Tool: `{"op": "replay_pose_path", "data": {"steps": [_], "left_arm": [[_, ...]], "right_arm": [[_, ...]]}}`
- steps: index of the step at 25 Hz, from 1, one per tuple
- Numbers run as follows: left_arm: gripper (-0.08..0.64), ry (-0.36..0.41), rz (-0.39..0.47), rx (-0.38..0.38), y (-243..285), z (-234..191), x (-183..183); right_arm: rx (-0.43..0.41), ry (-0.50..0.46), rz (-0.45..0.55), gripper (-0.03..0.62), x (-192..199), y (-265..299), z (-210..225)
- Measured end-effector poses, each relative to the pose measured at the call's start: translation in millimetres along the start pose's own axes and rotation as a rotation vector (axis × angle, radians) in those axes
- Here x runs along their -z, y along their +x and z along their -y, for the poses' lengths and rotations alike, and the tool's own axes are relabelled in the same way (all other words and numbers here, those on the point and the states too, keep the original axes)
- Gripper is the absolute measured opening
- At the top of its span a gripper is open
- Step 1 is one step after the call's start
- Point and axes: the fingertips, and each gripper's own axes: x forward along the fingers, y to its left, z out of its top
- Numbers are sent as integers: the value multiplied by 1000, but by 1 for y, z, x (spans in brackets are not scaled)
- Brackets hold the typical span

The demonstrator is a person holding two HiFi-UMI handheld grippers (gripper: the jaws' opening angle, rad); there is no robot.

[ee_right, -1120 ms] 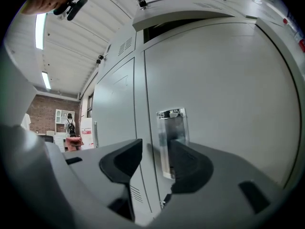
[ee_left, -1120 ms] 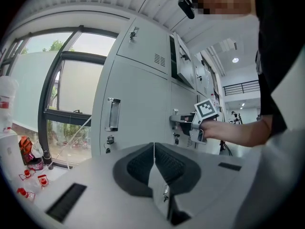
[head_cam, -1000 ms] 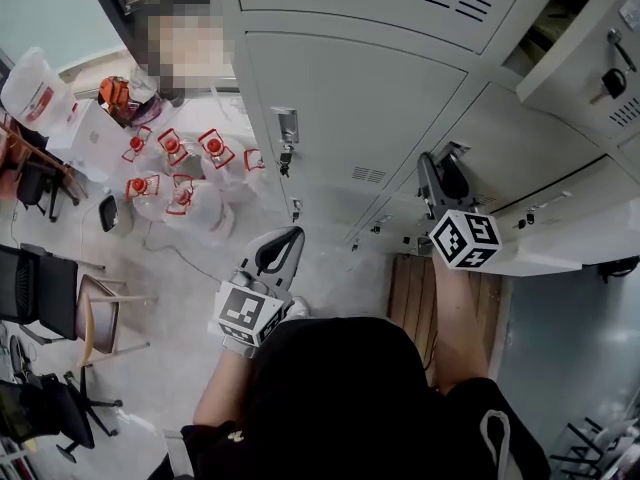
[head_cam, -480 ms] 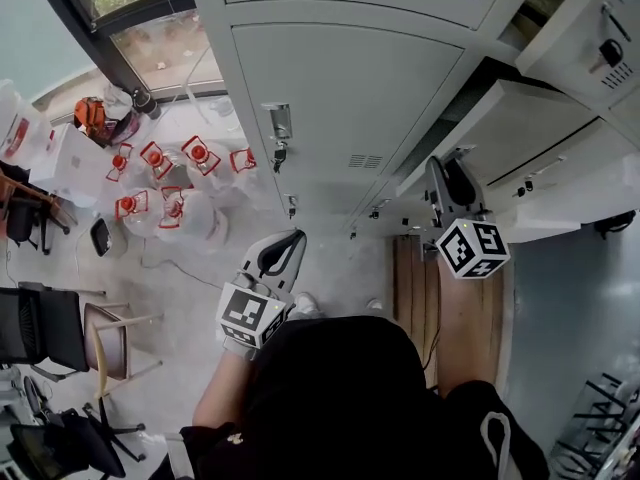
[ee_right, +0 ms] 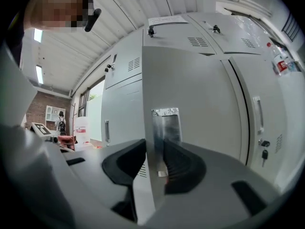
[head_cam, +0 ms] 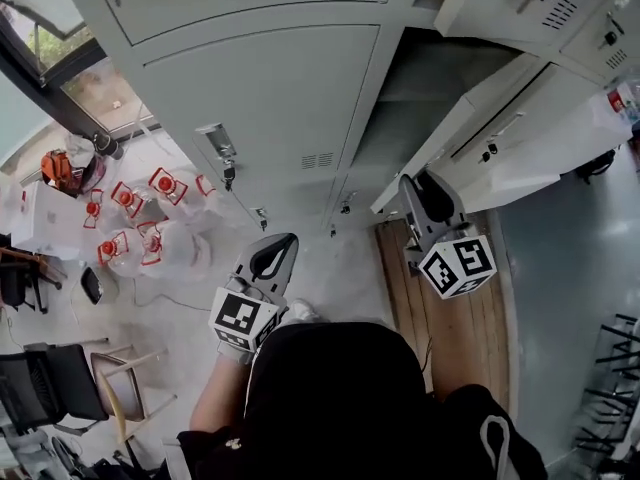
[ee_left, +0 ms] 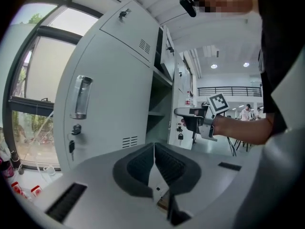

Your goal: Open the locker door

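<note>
The grey locker door (head_cam: 520,158) stands swung out to the right, and its dark compartment (head_cam: 420,88) is exposed. My right gripper (head_cam: 415,186) is at the door's free edge. In the right gripper view the door's edge (ee_right: 153,128) runs between the closing jaws of that gripper (ee_right: 155,163), a pad against each face, next to the metal recessed handle (ee_right: 167,120). My left gripper (head_cam: 277,251) hangs lower left, away from the lockers. Seen close, the left gripper (ee_left: 153,161) is shut and empty.
The neighbouring closed locker (head_cam: 270,98) has a handle (head_cam: 215,140) and a hanging key (head_cam: 229,174). Several clear water jugs with red handles (head_cam: 130,218) sit on the floor at left, near chairs (head_cam: 60,388). A wooden board (head_cam: 460,328) lies below the open door.
The locker door has swung from nearly closed to wide open, and the right gripper came back and left with its edge. The left gripper stayed put.
</note>
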Motion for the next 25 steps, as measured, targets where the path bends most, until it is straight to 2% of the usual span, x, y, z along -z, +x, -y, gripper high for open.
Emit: {"op": "replay_pose_path", "data": {"steps": [5,9,17,21,25], "left_arm": [[25,27,-24,109,34,42,8],[25,54,-35,207,62,77,-4],[25,71,-34,311,95,141,-19],[25,77,-48,346,109,162,-18],[25,84,-70,391,123,185,-17]], "right_arm": [[-29,22,16,137,14,-43,10],[-21,11,21,144,4,-72,21],[20,19,39,124,-3,-123,44],[73,25,55,93,-4,-148,62],[171,41,66,75,-5,-177,90]]}}
